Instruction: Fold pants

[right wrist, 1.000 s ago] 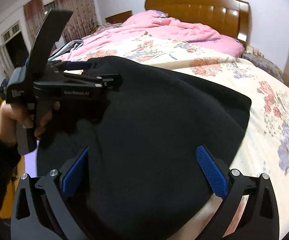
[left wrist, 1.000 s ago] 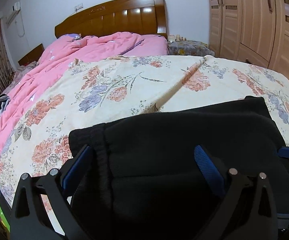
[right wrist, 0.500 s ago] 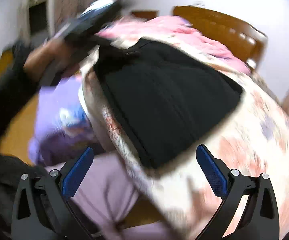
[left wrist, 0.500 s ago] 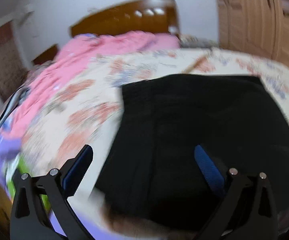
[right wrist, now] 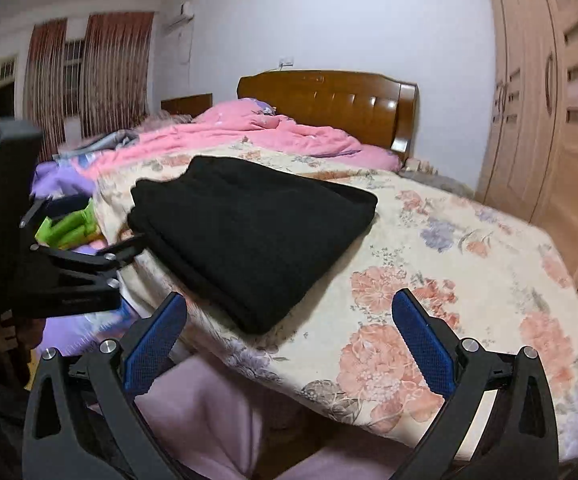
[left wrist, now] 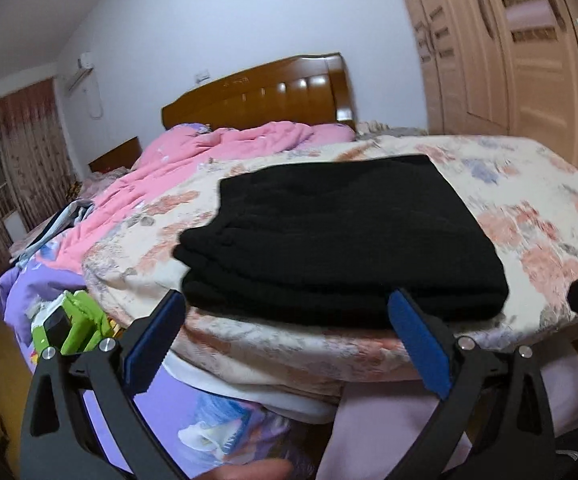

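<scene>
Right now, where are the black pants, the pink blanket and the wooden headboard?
black pants [right wrist: 249,236], right wrist view, middle of the folded stack.
pink blanket [right wrist: 273,136], right wrist view, crumpled middle.
wooden headboard [right wrist: 329,100], right wrist view, front panel.

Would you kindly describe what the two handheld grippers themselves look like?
Both the left gripper and the right gripper have matte black, angular frames with silver pivot screws. Their fingers carry textured blue pads. No cables are visible.

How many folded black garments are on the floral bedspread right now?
1: the folded black pants lie near the foot corner of the floral bedspread; nothing shows whether others are hidden.
</scene>
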